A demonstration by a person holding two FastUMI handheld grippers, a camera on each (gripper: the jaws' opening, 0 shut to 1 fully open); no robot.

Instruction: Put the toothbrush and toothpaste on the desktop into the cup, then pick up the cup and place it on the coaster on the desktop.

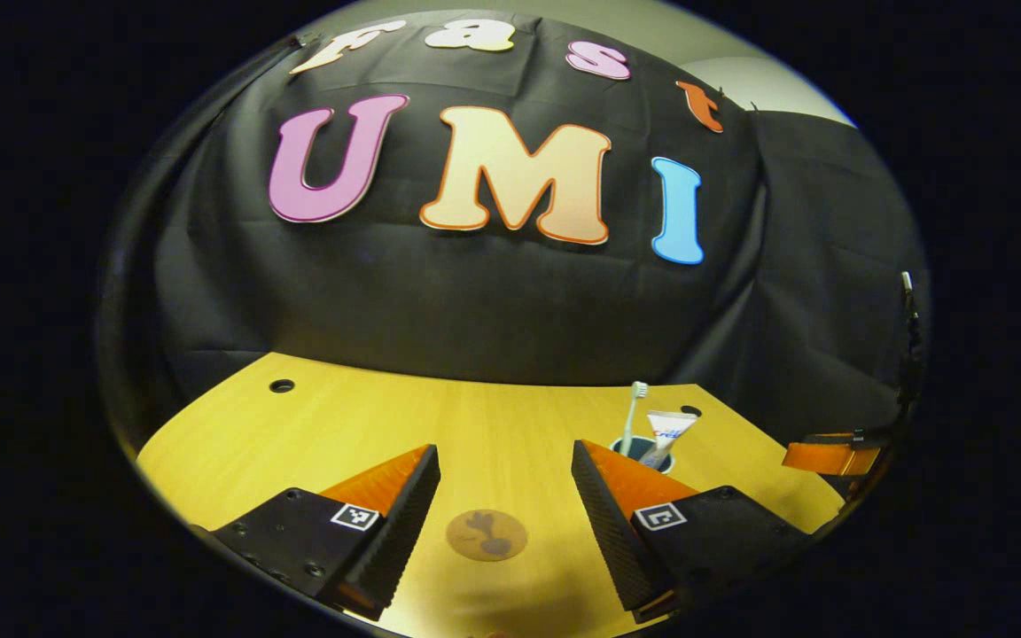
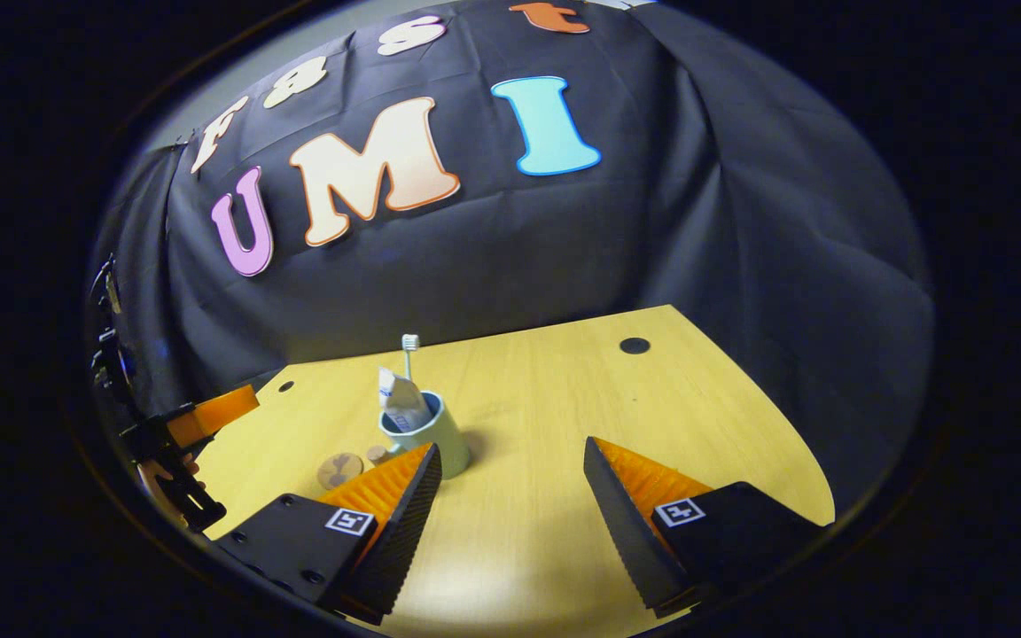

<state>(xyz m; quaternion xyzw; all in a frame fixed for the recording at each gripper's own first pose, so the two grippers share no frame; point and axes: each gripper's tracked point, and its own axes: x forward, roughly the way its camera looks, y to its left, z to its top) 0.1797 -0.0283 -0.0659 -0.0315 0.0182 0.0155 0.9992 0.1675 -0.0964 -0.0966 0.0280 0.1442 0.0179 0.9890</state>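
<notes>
A pale cup point(image 2: 440, 436) stands upright on the wooden desktop point(image 2: 564, 399), holding a white toothbrush point(image 2: 409, 347) and a toothpaste tube point(image 2: 400, 400). My right gripper point(image 2: 511, 447) is open and empty, its left finger just in front of the cup. A round brown coaster point(image 2: 339, 470) lies left of the cup. In the left gripper view the coaster point(image 1: 487, 534) lies between the fingers of my open, empty left gripper point(image 1: 503, 450). The cup's rim point(image 1: 663, 459) peeks from behind its right finger, with the toothbrush point(image 1: 632, 412) and toothpaste point(image 1: 670, 431) sticking up.
Black cloth walls close the desk at the back and sides. Cable holes sit in the desktop point(image 1: 281, 385) point(image 2: 634, 345). The right gripper point(image 1: 830, 456) shows at the desk's right edge, and the left gripper point(image 2: 200, 415) at the left edge, held by a hand.
</notes>
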